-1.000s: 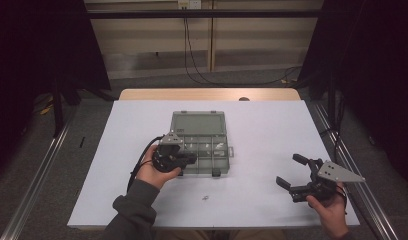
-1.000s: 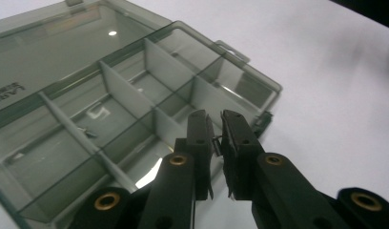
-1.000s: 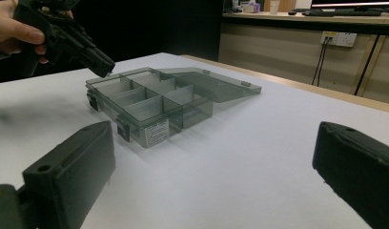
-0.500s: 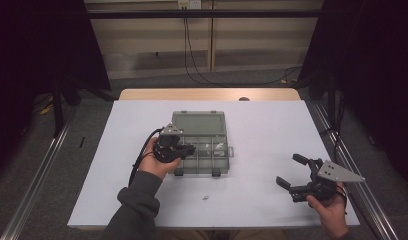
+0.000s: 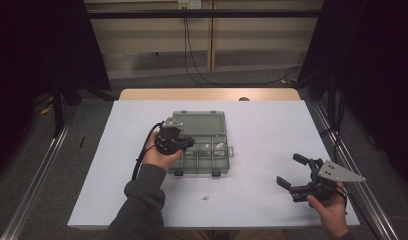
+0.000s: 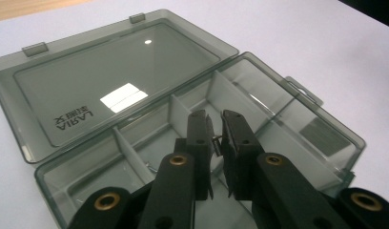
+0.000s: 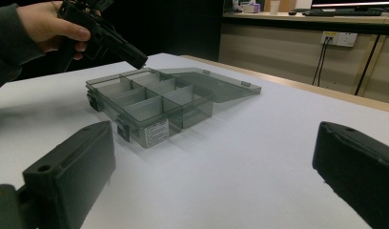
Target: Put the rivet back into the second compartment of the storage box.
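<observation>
Screw [image 6: 216, 138], small and metal, sits pinched between the nearly closed jaws of the left gripper [image 6: 214, 125], hovering over the divided compartments of the open organiser box [image 5: 198, 141] mid-surface. Step in hand looks like placing; next: lower into one compartment, then release. Right gripper [image 5: 295, 171] waits wide open and empty, well apart.

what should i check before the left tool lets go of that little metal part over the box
1. Part gripped: the left tool is shut on a small metal part - ok.
2. Lid of the compartment box open, lying flat - ok.
3. Tool tips over a compartment, above the dividers - ok.
4. Which compartment the part belongs in - cannot tell.
5. Right tool open, well apart from the box - ok.
6. Another small piece lies loose on the table - not ok.
</observation>
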The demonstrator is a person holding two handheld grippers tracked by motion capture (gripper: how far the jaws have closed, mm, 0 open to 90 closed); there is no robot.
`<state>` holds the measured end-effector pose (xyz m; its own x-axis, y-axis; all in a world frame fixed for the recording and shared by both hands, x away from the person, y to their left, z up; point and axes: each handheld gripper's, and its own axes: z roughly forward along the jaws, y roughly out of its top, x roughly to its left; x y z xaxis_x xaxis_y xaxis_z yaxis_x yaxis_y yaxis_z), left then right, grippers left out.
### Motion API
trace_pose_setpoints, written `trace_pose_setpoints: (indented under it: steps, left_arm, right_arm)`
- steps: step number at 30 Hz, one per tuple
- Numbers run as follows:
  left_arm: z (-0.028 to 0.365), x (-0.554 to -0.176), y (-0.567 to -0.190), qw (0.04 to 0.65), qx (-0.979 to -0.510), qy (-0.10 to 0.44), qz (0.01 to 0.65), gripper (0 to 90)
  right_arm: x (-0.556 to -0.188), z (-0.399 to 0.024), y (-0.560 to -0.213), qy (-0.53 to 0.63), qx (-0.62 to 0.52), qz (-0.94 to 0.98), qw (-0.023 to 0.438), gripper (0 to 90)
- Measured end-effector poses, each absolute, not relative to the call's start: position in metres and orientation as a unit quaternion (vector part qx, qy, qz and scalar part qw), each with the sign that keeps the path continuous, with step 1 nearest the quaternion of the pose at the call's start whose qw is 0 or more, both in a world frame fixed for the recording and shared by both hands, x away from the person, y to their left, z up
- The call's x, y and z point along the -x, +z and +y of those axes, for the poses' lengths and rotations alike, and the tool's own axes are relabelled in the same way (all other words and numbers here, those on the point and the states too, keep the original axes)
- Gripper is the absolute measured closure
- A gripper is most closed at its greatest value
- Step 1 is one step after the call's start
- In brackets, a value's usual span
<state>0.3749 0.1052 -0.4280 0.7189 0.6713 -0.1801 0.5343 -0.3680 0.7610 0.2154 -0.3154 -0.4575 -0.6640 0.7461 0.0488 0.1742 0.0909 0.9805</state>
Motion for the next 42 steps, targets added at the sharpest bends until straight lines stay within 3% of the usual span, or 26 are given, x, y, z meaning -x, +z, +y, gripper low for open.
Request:
trace_pose_setpoints:
  steps: [32, 42]
  left_arm:
    - [0.098, -0.388, -0.439, 0.416, -0.820, 0.086, 0.385, 81.7]
    - [0.100, -0.383, -0.435, 0.430, -0.822, 0.076, 0.365, 52.5]
  right_arm:
    - [-0.215, -0.316, -0.457, 0.588, -0.330, 0.697, 0.243, 0.3]
    - [-0.215, -0.317, -0.457, 0.588, -0.331, 0.697, 0.243, 0.3]
